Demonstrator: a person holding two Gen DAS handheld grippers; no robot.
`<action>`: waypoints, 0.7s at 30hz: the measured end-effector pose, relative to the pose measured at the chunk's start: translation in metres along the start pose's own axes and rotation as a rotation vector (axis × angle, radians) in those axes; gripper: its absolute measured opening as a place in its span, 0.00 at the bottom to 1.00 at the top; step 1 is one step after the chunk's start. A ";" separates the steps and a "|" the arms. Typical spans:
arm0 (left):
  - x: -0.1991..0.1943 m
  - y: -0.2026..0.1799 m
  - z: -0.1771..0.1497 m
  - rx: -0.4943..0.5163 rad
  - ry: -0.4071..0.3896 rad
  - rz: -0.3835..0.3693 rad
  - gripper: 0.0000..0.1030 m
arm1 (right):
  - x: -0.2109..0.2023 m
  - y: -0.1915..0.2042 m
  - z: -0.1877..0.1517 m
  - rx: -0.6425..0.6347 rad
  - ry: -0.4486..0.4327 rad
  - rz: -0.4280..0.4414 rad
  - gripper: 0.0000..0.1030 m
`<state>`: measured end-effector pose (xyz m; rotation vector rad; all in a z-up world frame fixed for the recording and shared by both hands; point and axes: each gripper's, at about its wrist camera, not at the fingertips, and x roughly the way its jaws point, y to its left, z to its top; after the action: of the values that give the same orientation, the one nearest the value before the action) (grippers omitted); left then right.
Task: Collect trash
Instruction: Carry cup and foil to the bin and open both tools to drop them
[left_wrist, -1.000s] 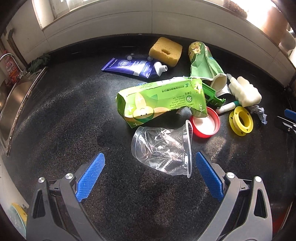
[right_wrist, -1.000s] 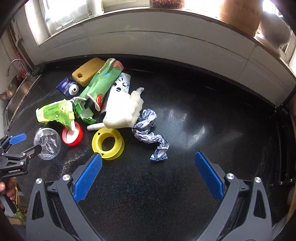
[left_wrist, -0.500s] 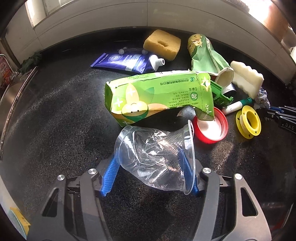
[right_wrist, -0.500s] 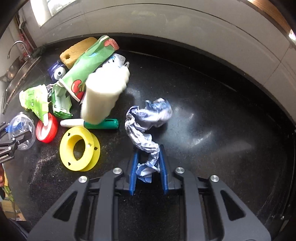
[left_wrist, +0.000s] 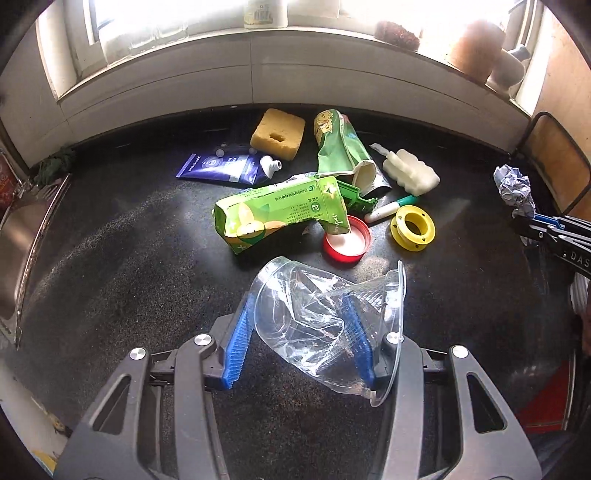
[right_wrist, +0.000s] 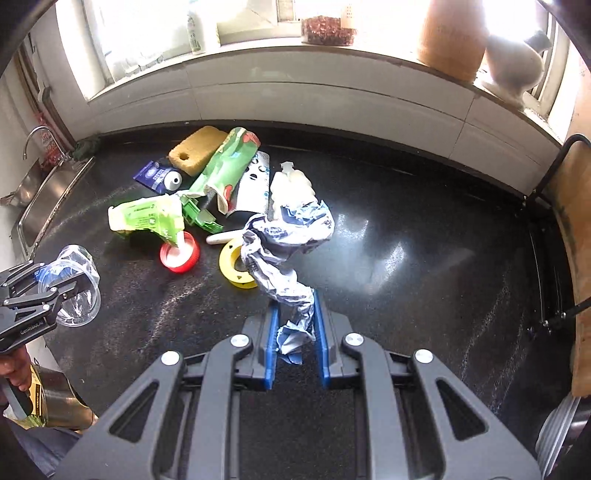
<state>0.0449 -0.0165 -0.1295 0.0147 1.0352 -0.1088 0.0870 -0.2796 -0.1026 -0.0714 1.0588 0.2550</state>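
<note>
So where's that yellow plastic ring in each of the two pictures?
Left wrist view: the yellow ring lies right of centre, just right of the red lid.
Right wrist view: the ring is at centre-left, partly hidden behind the crumpled paper.
Shared landmark: the red lid, next to the ring in both views.

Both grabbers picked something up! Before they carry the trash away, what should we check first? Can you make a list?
1. Left gripper pinching the crushed clear plastic cup: ok, though its jaws are closing further.
2. Right gripper shut on the crumpled blue-and-white wrapper: ok.
3. Wrapper off the black countertop: ok, seen hanging free in the left view.
4. Cup clear of the red lid and green carton: ok.
5. Bin to drop them in: cannot tell, none clearly visible.
6. All trash collected: not ok, the yellow spool, sponge and tube remain.
</note>
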 end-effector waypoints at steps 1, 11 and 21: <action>-0.004 0.001 -0.001 0.004 -0.006 0.004 0.46 | -0.006 0.005 -0.001 0.004 -0.009 0.000 0.17; -0.068 0.052 -0.026 -0.069 -0.067 0.057 0.46 | -0.038 0.096 -0.003 -0.082 -0.052 0.085 0.17; -0.141 0.177 -0.142 -0.371 -0.069 0.304 0.46 | -0.042 0.311 -0.010 -0.453 -0.004 0.414 0.18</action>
<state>-0.1307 0.1800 -0.0875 -0.1672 0.9602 0.3572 -0.0159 0.0123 -0.0513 -0.2596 0.9892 0.8675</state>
